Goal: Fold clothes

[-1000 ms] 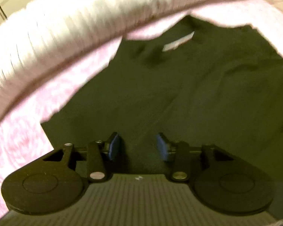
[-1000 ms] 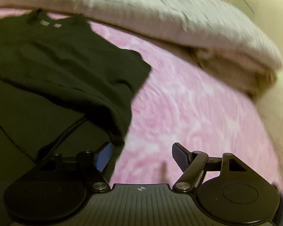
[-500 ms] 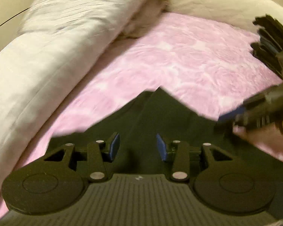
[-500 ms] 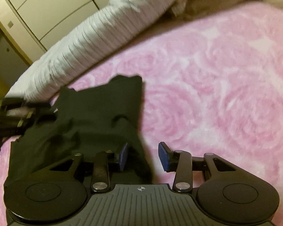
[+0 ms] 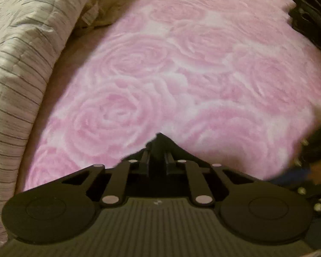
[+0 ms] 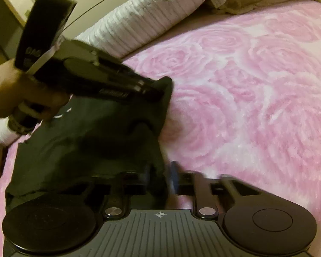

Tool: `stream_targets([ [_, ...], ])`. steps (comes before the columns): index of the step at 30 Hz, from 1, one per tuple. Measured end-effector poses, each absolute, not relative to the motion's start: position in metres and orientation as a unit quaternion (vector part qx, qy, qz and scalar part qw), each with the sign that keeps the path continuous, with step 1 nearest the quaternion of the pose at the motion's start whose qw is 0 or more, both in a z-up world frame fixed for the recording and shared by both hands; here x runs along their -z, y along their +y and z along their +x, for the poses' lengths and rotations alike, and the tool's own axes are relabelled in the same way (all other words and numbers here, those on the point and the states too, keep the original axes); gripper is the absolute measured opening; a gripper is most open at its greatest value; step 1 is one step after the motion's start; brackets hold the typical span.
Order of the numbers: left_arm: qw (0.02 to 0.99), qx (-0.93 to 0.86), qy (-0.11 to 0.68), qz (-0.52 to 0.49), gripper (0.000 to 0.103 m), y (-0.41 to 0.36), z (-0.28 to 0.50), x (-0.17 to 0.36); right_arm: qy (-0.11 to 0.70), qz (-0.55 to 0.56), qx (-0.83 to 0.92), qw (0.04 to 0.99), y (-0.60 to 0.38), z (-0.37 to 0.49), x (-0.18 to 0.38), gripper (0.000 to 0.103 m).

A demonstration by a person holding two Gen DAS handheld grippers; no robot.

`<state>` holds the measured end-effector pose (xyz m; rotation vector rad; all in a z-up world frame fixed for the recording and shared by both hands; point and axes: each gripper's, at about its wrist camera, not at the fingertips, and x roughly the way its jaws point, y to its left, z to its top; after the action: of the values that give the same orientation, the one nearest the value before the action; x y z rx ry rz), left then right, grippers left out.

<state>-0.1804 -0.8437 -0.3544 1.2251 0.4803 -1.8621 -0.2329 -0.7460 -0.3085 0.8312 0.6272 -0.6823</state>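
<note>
Bed blanket [image 5: 203, 68]: pink with a rose pattern, spread ahead of both pairs of fingers and filling most of each view.
Duvet [image 5: 15, 68]: pale, striped, bunched along the far edge of the bed, left of the left fingers; seen also beyond the left gripper in the right wrist view [image 6: 139, 15].
Black garment [image 6: 79, 141]: lying crumpled on the blanket, left of and ahead of the right fingers, pinched at two points; one corner poking up between the left fingers [image 5: 159, 141].
Left gripper [image 5: 157, 162]: fingers drawn nearly together, clamped on a corner of the garment; from the right wrist view [image 6: 160, 92] reaching in from the left, tips buried in the cloth's far edge.
Right gripper [image 6: 160, 177]: fingers closed narrowly on a fold of the garment's near edge, cloth filling the gap; slightly blurred.
Hand [image 6: 17, 94]: wrapped around the left gripper's handle, at the left edge, well back from the fingers.
</note>
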Motion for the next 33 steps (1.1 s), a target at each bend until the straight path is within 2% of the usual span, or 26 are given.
stream_targets([
  [11,0.45,0.745,0.225,0.439,0.012,-0.849,-0.167,0.358,0.295,0.393,0.334,0.805,-0.709,-0.252,0.302,0.007],
  [12,0.453,0.745,0.231,0.432,0.013,-0.849,-0.165,0.356,0.3,0.388,0.336,0.804,-0.705,-0.255,0.3,0.012],
  [14,0.472,0.744,0.231,0.412,0.018,-0.845,-0.16,0.347,0.31,0.379,0.342,0.802,-0.696,-0.262,0.297,0.012],
  [18,0.513,0.729,0.249,0.379,0.019,-0.793,-0.128,0.323,0.329,0.355,0.358,0.799,-0.678,-0.27,0.287,0.012],
  [23,0.563,0.698,0.277,0.346,0.02,-0.717,-0.083,0.297,0.306,0.296,0.352,0.833,-0.664,-0.241,0.268,0.013],
  [26,0.592,0.642,0.319,0.37,0.02,-0.656,-0.044,0.309,0.298,0.272,0.323,0.856,-0.67,-0.208,0.27,0.013],
  [29,0.617,0.579,0.346,0.407,0.021,-0.604,-0.006,0.33,0.333,0.261,0.307,0.852,-0.68,-0.186,0.294,0.014],
  [31,0.636,0.549,0.365,0.4,0.027,-0.577,0.019,0.337,0.356,0.264,0.309,0.841,-0.679,-0.189,0.306,0.014],
  [33,0.659,0.532,0.378,0.374,0.027,-0.556,0.038,0.334,0.368,0.251,0.316,0.837,-0.663,-0.203,0.304,0.014],
])
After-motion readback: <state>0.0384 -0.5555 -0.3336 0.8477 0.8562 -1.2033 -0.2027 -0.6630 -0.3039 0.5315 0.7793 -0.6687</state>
